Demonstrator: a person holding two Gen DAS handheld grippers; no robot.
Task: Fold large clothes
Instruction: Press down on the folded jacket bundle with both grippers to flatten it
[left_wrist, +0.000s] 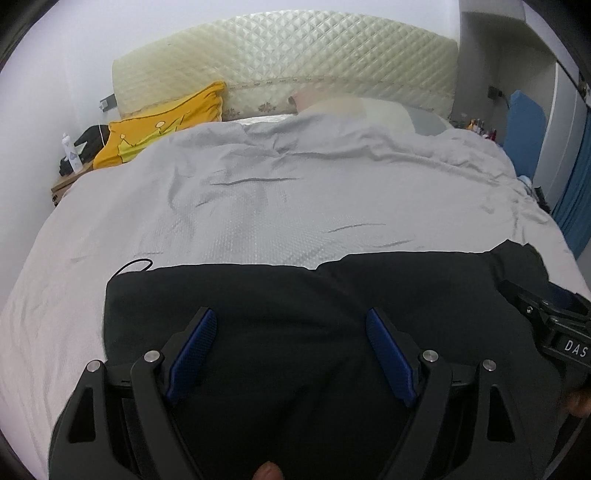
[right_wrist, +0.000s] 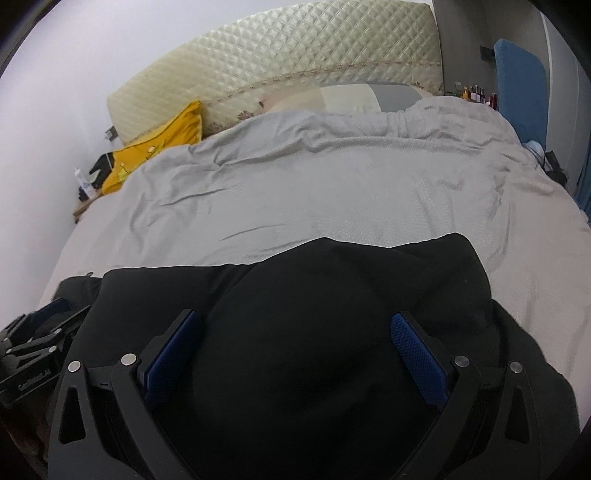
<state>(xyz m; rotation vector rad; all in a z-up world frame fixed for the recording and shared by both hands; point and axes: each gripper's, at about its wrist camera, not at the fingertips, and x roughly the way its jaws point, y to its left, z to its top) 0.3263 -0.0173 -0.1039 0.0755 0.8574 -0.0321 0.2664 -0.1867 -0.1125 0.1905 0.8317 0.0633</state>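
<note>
Here I stand at the near end of the bed (left_wrist: 258, 206), a gripper in each hand, both aimed across the black garment (left_wrist: 280, 332) that lies spread along the near edge of the grey cover. Far left, a low side table (left_wrist: 61, 186) against the wall carries a white bottle (left_wrist: 72, 155) and some dark things I cannot make out; it is the only holder of anything in view, and it is well apart from my work. Next to it a yellow cushion (left_wrist: 162, 129) leans by the quilted headboard (left_wrist: 288, 62), out of the way. My left gripper (left_wrist: 290, 332) hovers over the left part of the garment with its blue pads (left_wrist: 192, 354) spread wide and nothing between them, released. A thin cord (left_wrist: 135, 265) trails from the garment's far left corner onto the cover. To the right, my right gripper (right_wrist: 295, 336) is likewise wide apart and empty, over a humped, doubled part of the cloth; in the right wrist view the garment's far edge bulges up there. I judge the cloth is laid flat on the bed so the cover supports it while I choose corners, and that the next move calls for pinching the edge on both sides at once, since the soft fabric will likely sag and slide.
</note>
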